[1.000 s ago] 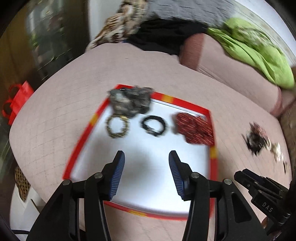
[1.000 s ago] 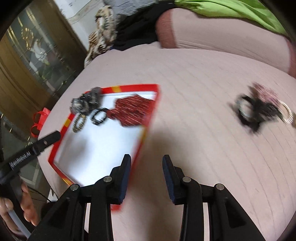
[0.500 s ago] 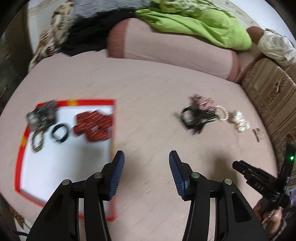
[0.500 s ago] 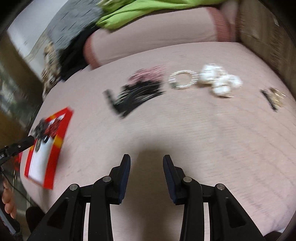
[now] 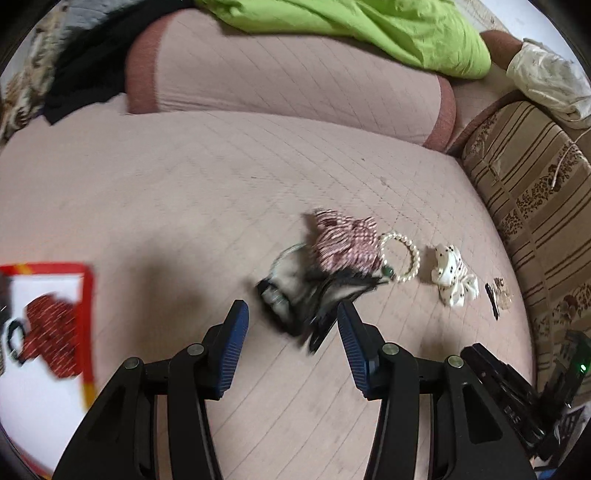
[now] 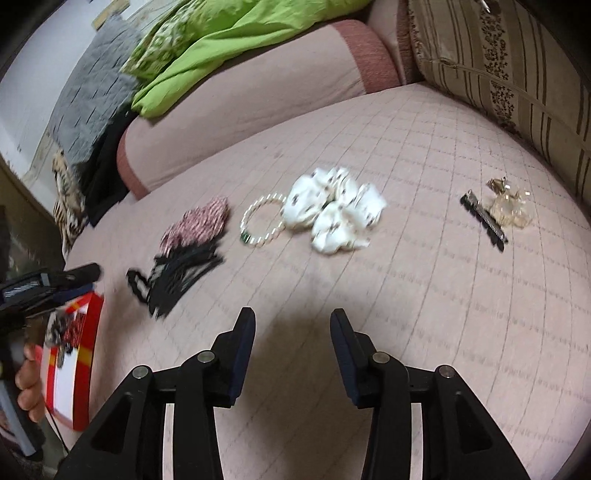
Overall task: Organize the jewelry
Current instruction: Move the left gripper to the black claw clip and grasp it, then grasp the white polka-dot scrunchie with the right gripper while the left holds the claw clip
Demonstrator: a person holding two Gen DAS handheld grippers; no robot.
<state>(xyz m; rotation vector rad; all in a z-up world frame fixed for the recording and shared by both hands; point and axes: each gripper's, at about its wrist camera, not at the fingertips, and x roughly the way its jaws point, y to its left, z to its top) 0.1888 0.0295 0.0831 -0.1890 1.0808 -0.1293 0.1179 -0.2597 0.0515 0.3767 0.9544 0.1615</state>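
Note:
Loose items lie in a row on the pink bed cover: a black hair piece, a red-and-white striped scrunchie, a pearl bracelet, a white dotted scrunchie, a black hair clip and a clear gold clip. A red-rimmed white tray at the left holds a red scrunchie. My left gripper is open, just short of the black hair piece. My right gripper is open and empty, short of the white scrunchie.
A pink bolster lies along the back with a green blanket on it. A striped brown cushion borders the right side. Grey and black cloths are piled at the back left.
Both grippers have swung right, away from the tray and toward the loose items. The tray has slid to the left edge of both views. Both grippers stayed open.

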